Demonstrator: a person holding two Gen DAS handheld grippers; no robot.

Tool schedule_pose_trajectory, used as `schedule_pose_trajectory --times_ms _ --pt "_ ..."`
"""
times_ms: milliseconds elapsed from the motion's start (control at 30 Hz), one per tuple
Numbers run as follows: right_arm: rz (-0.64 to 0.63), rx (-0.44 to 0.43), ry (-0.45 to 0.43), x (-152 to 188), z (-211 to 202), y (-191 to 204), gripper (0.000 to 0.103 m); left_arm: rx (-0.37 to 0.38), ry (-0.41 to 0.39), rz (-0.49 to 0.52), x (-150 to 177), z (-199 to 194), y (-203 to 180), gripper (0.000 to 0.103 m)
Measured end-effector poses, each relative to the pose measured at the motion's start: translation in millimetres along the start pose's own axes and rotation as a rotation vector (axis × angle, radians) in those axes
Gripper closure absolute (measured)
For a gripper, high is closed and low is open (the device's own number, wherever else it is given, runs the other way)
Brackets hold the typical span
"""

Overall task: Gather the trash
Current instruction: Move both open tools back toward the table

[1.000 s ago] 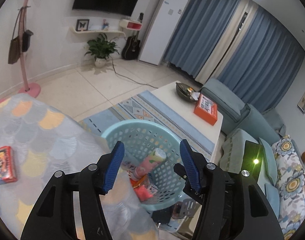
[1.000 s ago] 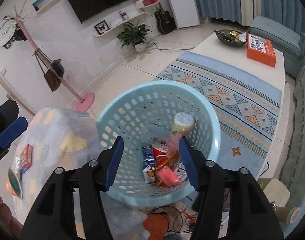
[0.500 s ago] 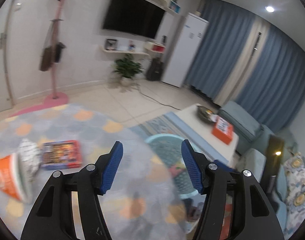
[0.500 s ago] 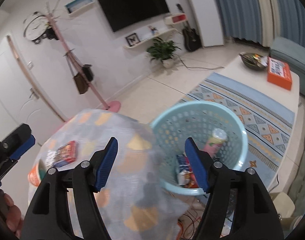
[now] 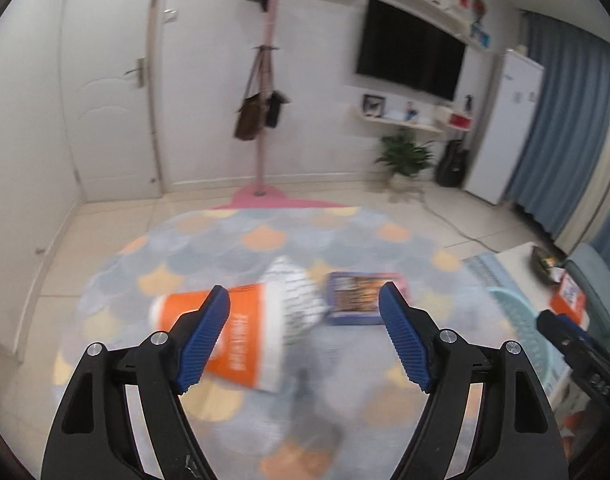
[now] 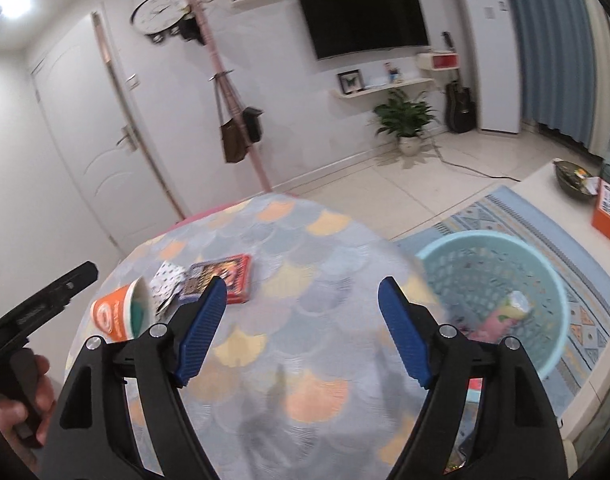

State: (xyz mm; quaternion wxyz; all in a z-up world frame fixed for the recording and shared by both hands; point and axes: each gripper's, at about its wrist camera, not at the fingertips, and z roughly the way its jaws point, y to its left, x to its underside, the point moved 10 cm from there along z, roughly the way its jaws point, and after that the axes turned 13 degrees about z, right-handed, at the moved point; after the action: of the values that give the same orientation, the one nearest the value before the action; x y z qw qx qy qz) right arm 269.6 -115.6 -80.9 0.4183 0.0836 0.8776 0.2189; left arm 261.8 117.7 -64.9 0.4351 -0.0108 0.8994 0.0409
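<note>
Two views covered the round desk with its scale-patterned grey, blue and orange cloth, and they differed in what they caught. Only the right wrist view looked into the pale blue perforated plastic basket standing on the floor just beside the desk, with a pink tube and other trash lying blurred in its bottom; the left wrist view showed no more than a sliver of its rim. The right view also showed the person's left hand wrapped round a black handle at the lower left edge. Both views were smeared by motion. The left gripper pointed downward over the desk, its blue-padded jaws having just been opening, spread wide with nothing between them. The right gripper tilted down likewise, its jaws also just opened wide and empty. Three pieces of trash lay on the desk: one orange and white paper cup on its side, one crumpled white patterned wrapper touching it, and one flat red-edged printed box just beside the wrapper.
</note>
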Motion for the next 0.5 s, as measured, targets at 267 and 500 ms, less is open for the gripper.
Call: schedule_pose_trajectory --times_ms 267,500 --pt "-0.035 0.012 0.096 38.2 45.5 9.0 0.029 -0.033 0.092 -0.036 -5.7 41.7 63.4 0.028" --pt "-0.028 0.011 0.134 49.7 63.3 4.7 0.029 -0.055 0.236 0.067 11.8 76.2 53.4 0.043"
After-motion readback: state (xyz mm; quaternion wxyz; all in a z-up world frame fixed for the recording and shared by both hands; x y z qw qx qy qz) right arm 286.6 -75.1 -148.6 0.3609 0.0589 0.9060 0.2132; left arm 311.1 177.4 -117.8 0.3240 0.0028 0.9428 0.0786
